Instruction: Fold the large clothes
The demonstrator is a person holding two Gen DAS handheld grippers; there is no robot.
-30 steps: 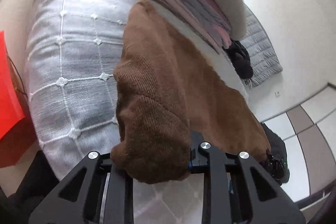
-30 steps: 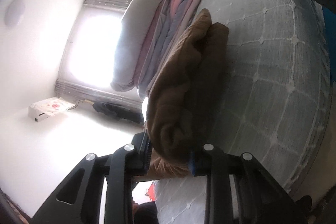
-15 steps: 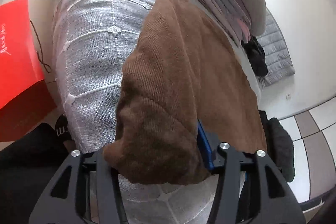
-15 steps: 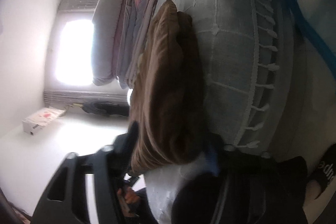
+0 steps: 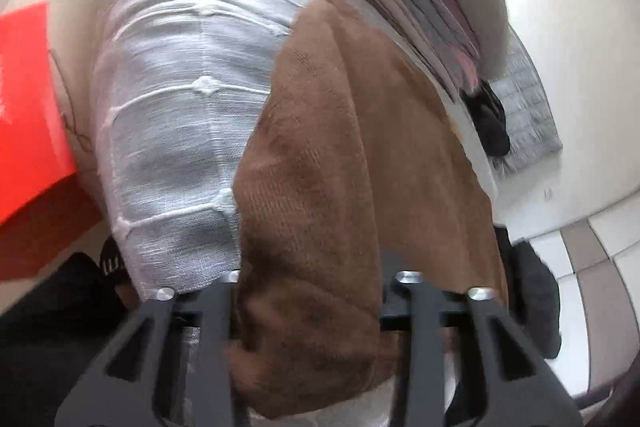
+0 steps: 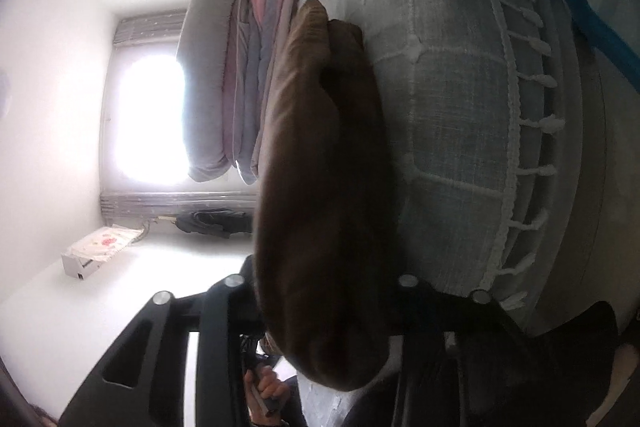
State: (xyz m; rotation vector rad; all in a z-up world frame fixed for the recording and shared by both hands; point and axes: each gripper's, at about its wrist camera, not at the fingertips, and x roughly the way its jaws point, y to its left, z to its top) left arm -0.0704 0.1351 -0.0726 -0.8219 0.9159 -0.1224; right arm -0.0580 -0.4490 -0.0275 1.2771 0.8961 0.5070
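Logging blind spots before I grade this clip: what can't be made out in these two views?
- Left wrist view: the left claw's pads, buried in the brown garment.
- Right wrist view: the right claw's pads, likewise covered; garment too dark to read its folds.
- Stack of folded clothes: its far end is washed out by window glare.
- Red object: cut off by the left edge.
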